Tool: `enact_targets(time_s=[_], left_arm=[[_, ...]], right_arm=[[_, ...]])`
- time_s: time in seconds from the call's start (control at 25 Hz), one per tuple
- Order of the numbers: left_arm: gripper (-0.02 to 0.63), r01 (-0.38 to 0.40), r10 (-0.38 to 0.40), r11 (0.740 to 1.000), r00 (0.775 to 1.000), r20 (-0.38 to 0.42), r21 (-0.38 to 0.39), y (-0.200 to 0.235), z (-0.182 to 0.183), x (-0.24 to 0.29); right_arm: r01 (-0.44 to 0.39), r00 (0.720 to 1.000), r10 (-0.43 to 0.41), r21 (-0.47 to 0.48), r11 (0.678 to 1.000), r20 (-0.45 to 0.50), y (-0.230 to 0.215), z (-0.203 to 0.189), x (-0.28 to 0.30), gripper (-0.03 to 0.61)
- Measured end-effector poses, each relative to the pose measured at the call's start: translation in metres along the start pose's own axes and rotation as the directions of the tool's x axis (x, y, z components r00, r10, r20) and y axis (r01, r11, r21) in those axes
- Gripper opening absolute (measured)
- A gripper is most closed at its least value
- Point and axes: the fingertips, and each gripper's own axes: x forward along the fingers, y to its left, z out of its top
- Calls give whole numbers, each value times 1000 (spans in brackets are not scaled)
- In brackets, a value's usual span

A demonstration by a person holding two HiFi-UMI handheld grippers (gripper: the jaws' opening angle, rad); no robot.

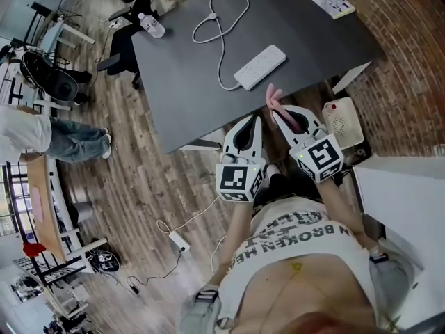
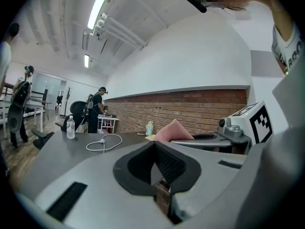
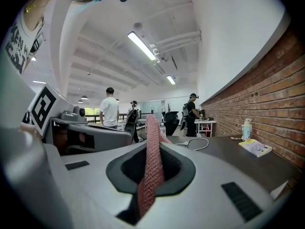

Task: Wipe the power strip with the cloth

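The right gripper (image 1: 277, 111) is clenched on the pink cloth (image 1: 272, 97), which pokes out past its tips at the near edge of the dark table (image 1: 181, 96). Just beside it, the left gripper (image 1: 258, 120) is closed tight on nothing. The white power strip (image 1: 260, 67) lies on the table just ahead of both.

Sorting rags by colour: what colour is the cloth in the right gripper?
The cloth is pink, clearest in the right gripper view.

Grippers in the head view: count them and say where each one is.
2. The left gripper is at the table's near edge, shut and empty. The right gripper is just beside it, shut on a pink cloth. No others seem hidden.
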Motion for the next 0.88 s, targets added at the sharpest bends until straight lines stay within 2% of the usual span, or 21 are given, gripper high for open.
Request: enact_targets(time_s=[0.28, 0.52, 0.88], left_arm=[[2, -80, 80, 996, 997, -8, -40, 41, -8, 29], [2, -154, 154, 987, 988, 1, -40, 76, 10, 73], [2, -303, 303, 952, 953, 5, -37, 117, 29, 142]], right_arm=[[-59, 998, 59, -11, 998, -37, -29, -7, 45, 17], [-132, 991, 132, -14, 991, -26, -71, 10, 99, 17], [-256, 967, 255, -61, 965, -32, -138, 32, 165, 17]])
